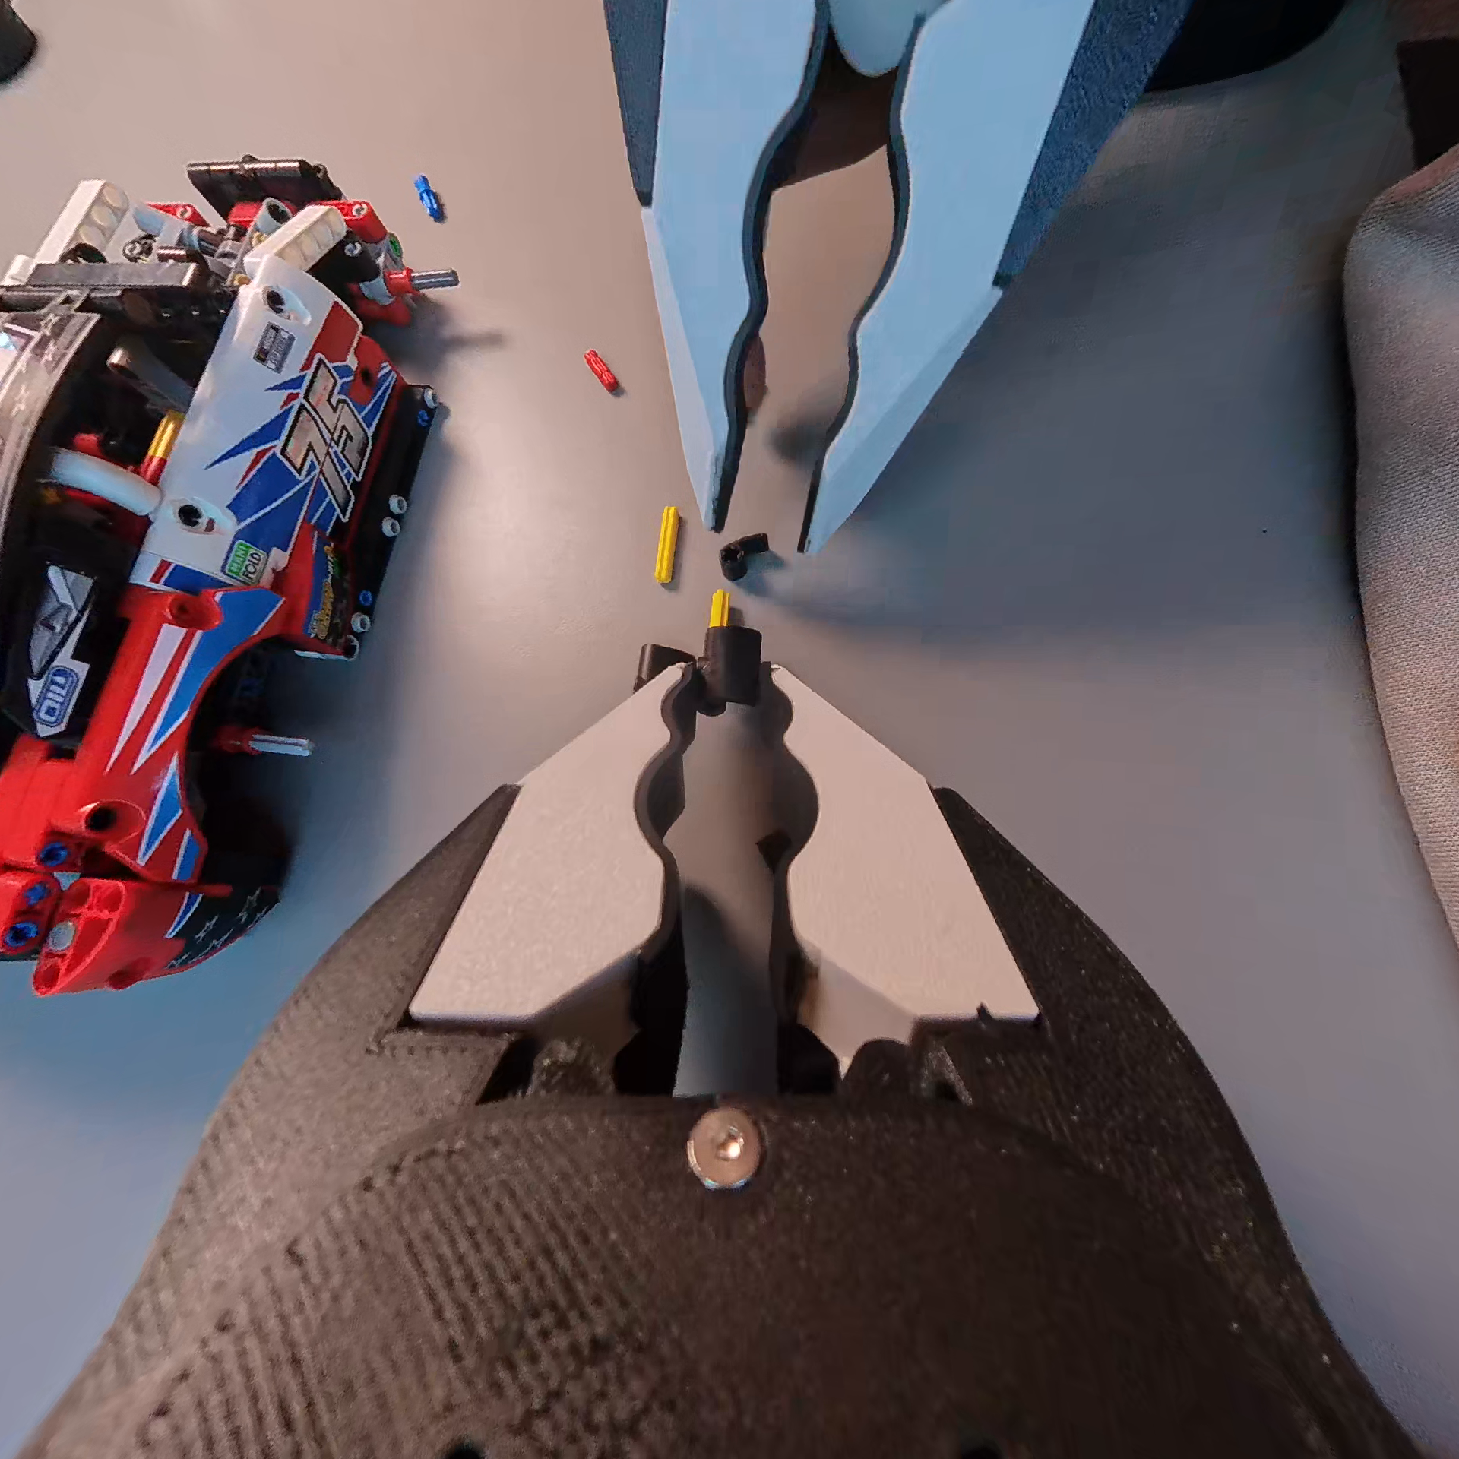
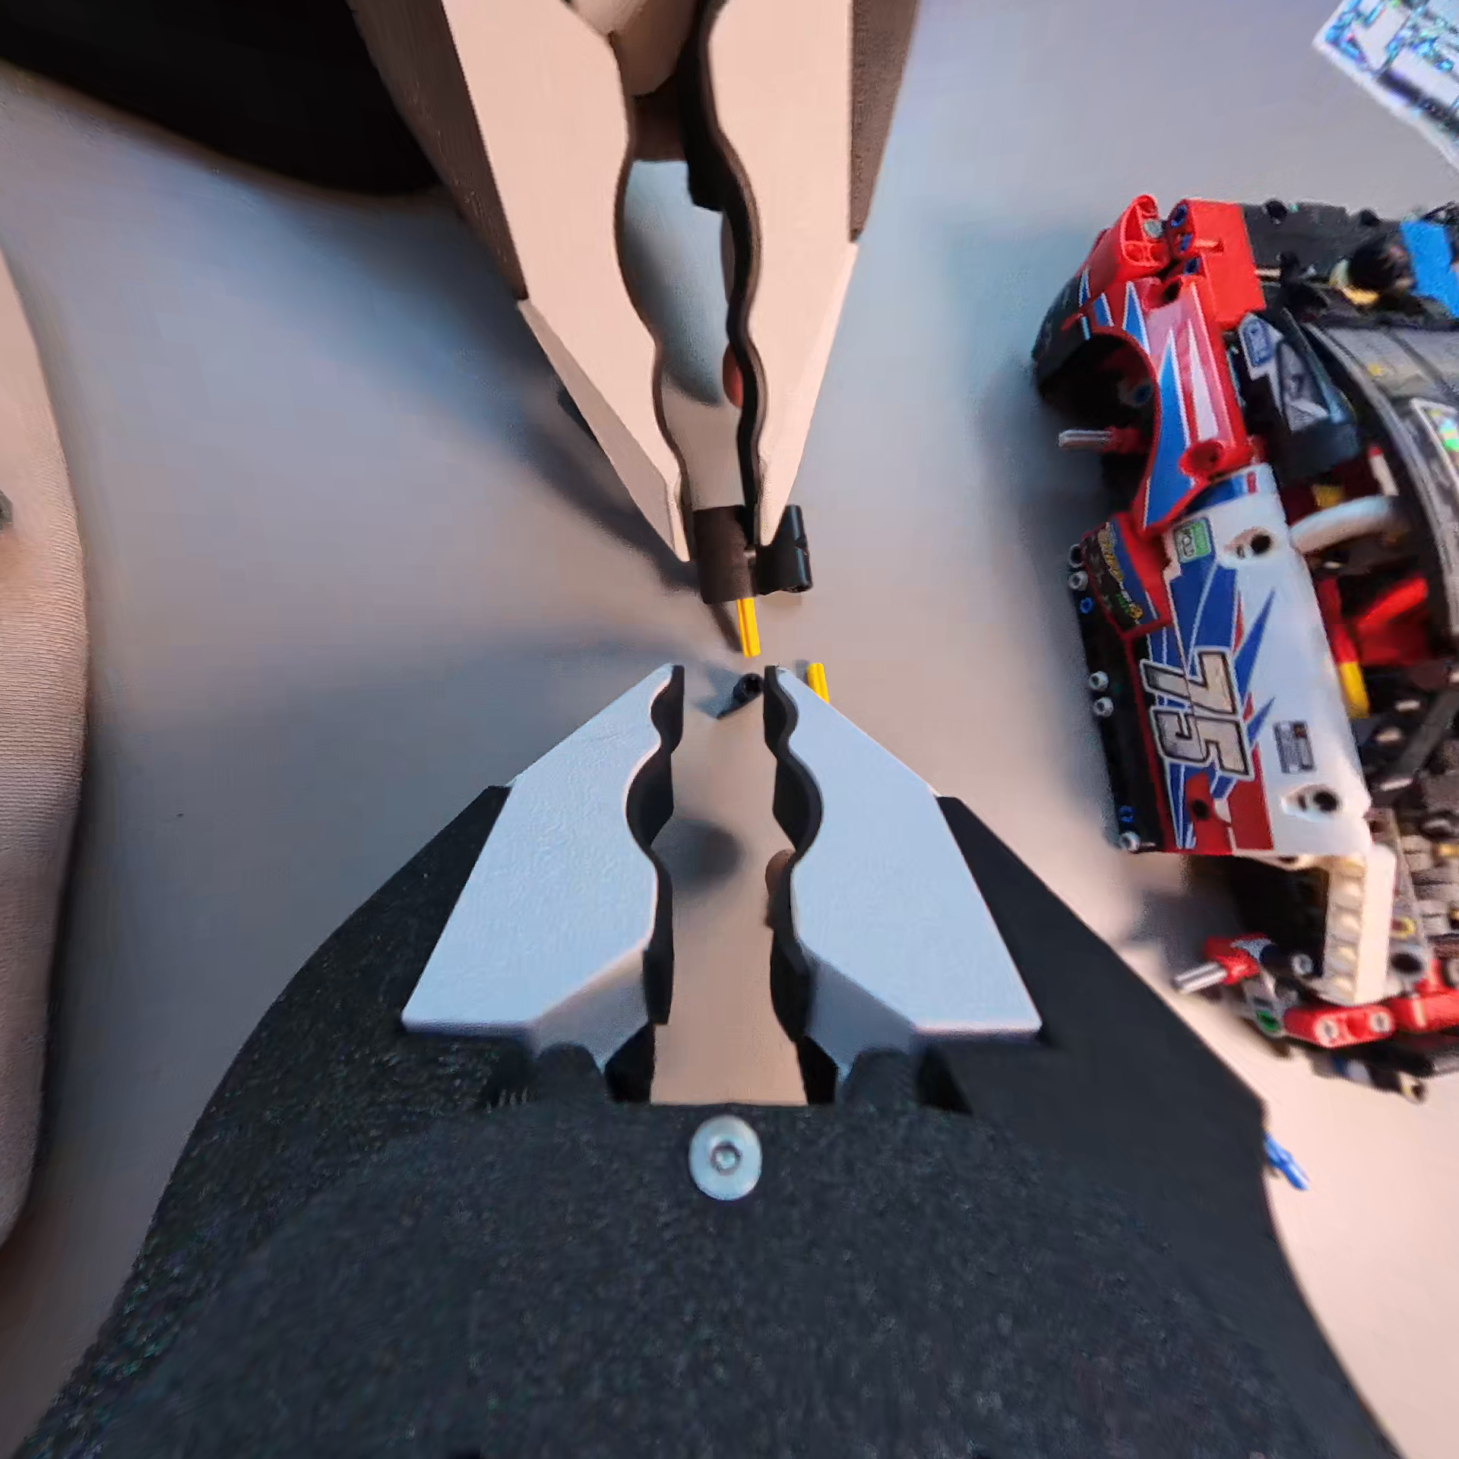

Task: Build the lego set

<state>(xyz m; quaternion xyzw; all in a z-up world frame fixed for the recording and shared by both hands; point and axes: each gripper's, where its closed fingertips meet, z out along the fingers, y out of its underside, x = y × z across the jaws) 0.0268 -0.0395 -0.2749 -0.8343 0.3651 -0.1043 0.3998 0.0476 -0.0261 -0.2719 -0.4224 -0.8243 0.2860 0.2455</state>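
Observation:
My left gripper (image 1: 726, 679) is shut on a black connector (image 1: 733, 659) with a yellow axle (image 1: 719, 608) sticking out of its front. A second black piece (image 1: 659, 657) juts out beside the left finger. In the right wrist view the left gripper (image 2: 726, 564) comes from the top, holding the connector (image 2: 720, 556) and axle (image 2: 747, 628). My right gripper (image 2: 722, 677) is open, its tips on either side of a small black connector (image 2: 742, 689) lying on the table. In the left wrist view the right gripper (image 1: 760, 535) hovers just above that piece (image 1: 742, 556).
A loose yellow axle (image 1: 668, 545) lies just left of the small connector. A red pin (image 1: 601, 371) and a blue pin (image 1: 427, 193) lie farther back. The red, white and blue lego car (image 1: 197, 553) (image 2: 1263, 631) stands at the side. A grey cloth (image 1: 1405, 553) borders the table. My two grippers' fingertips are within a few centimetres of each other. About 8 cm separates my right fingertips from the red pin (image 1: 601, 371).

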